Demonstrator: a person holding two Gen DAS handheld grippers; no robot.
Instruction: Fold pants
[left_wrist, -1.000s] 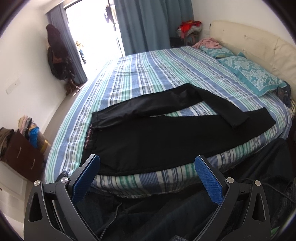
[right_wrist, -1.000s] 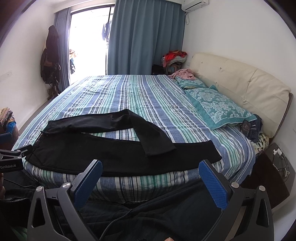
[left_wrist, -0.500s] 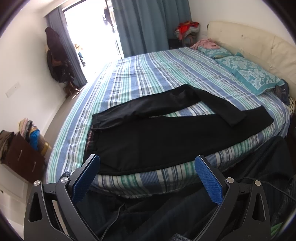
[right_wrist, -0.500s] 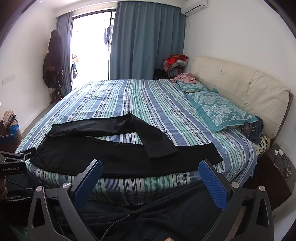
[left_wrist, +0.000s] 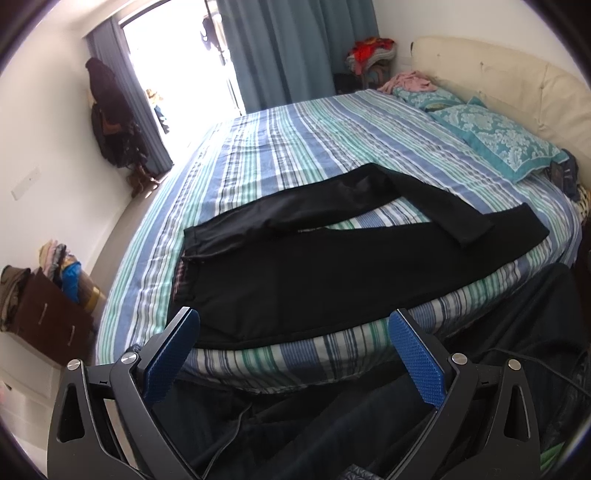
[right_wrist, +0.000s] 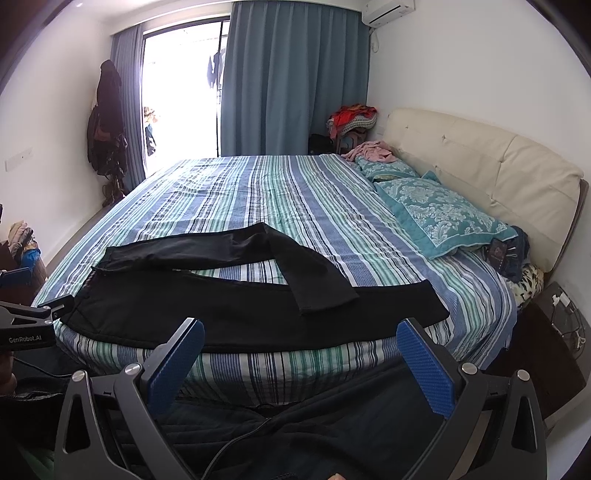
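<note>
Black pants (left_wrist: 314, 273) lie spread along the near edge of the striped bed (left_wrist: 295, 147), waistband to the left. The near leg lies straight to the right. The far leg bends back so its cuff lies across the near leg. They also show in the right wrist view (right_wrist: 240, 314). My left gripper (left_wrist: 293, 325) is open and empty, held off the bed's near edge before the waist end. My right gripper (right_wrist: 299, 336) is open and empty, before the middle of the near leg. The left gripper's body (right_wrist: 29, 321) shows at the left of the right wrist view.
Teal pillows (right_wrist: 443, 214) and a cream headboard (right_wrist: 480, 166) stand at the right. A phone (right_wrist: 496, 251) lies by the pillow. A nightstand (right_wrist: 550, 332) is at the far right. A brown drawer unit (left_wrist: 48, 317) with clothes stands left. Dark fabric and a cable lie below the grippers.
Both views have shifted slightly; the bed and pants sit a little lower and farther in the frames. The pants have not moved and both grippers stay open.
</note>
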